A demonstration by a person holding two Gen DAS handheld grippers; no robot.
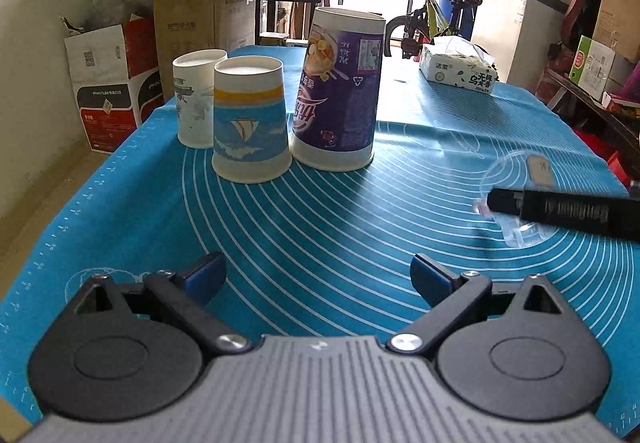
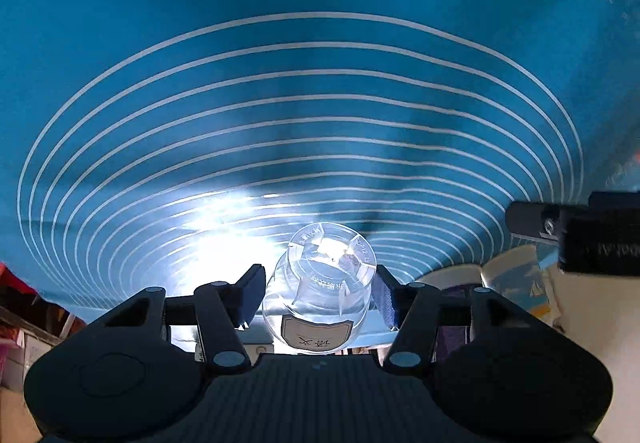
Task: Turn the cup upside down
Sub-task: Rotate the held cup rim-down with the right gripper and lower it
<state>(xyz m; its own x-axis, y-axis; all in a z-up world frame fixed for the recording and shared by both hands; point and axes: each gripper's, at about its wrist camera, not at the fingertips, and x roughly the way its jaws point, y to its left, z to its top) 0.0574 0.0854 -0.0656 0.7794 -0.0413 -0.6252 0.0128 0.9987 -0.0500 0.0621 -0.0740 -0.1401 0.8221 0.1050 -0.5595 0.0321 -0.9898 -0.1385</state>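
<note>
A clear plastic cup [image 2: 326,283] with a label sits between the pads of my right gripper [image 2: 320,295], which is shut on it; the cup's base points away from the camera toward the blue mat [image 2: 280,83]. In the left wrist view the same cup [image 1: 516,203] shows at the right, just above the mat, partly hidden by a black right finger [image 1: 560,209]. My left gripper [image 1: 318,275] is open and empty, low over the near mat [image 1: 320,227].
Three paper cups stand upside down at the back left: a white one [image 1: 196,99], a blue sailboat one [image 1: 250,119] and a tall purple one [image 1: 340,87]. A tissue pack [image 1: 458,69] lies at the back right. Boxes and a bicycle stand beyond the table.
</note>
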